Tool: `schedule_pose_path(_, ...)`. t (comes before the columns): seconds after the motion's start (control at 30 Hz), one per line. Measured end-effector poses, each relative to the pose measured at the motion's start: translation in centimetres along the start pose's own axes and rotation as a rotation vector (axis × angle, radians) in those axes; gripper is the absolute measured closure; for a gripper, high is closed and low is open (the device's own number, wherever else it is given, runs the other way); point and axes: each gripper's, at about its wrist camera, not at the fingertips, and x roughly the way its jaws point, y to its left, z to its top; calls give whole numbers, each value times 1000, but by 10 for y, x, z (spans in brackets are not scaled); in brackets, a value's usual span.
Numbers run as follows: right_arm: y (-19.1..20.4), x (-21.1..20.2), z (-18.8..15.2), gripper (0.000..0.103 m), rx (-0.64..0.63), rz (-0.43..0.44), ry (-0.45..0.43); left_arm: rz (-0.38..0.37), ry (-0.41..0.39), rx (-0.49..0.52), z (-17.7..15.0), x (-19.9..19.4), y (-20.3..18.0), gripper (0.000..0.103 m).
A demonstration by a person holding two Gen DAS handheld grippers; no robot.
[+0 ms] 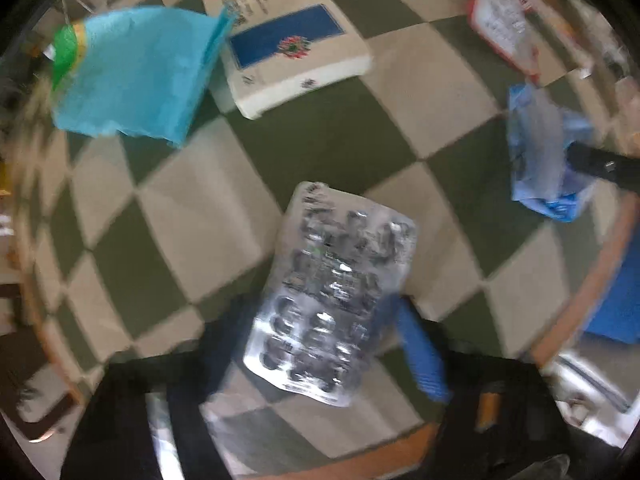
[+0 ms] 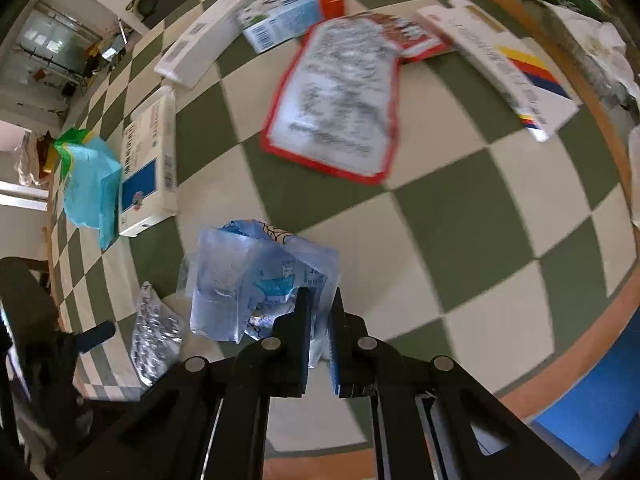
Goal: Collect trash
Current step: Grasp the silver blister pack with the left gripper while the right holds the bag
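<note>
My left gripper (image 1: 320, 340) is shut on a silver pill blister pack (image 1: 336, 292) and holds it above the green-and-cream checked table; the pack also shows in the right wrist view (image 2: 154, 328). My right gripper (image 2: 320, 312) is shut on a crumpled clear-blue plastic bag (image 2: 256, 280), which also shows at the right of the left wrist view (image 1: 540, 148). A light blue wrapper with a green end (image 1: 132, 68) lies at the table's far left.
A white box with a blue panel (image 1: 288, 40) lies beside the blue wrapper. A red-edged pouch (image 2: 340, 96), a white and blue carton (image 2: 280, 16), a long white box (image 2: 224, 28) and a striped white box (image 2: 504, 64) lie further out. The wooden table rim (image 2: 600, 320) curves at right.
</note>
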Motion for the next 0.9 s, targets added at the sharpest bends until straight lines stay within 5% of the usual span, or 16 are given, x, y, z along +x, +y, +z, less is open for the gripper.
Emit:
schedule_pose_path(0.2, -23, -7, -2, 95, 22, 9, -3, -14, 2, -88, -10, -3, 11, 37)
schedule_pose_path(0.53, -2, -32, -22, 96, -26, 73, -30, -17, -142, -370, -59, -49, 55, 38)
schedule_pose_path(0.9, 41, -82, -106, 96, -101, 109, -93, -155, -270, -513, -161, -75, 56, 39)
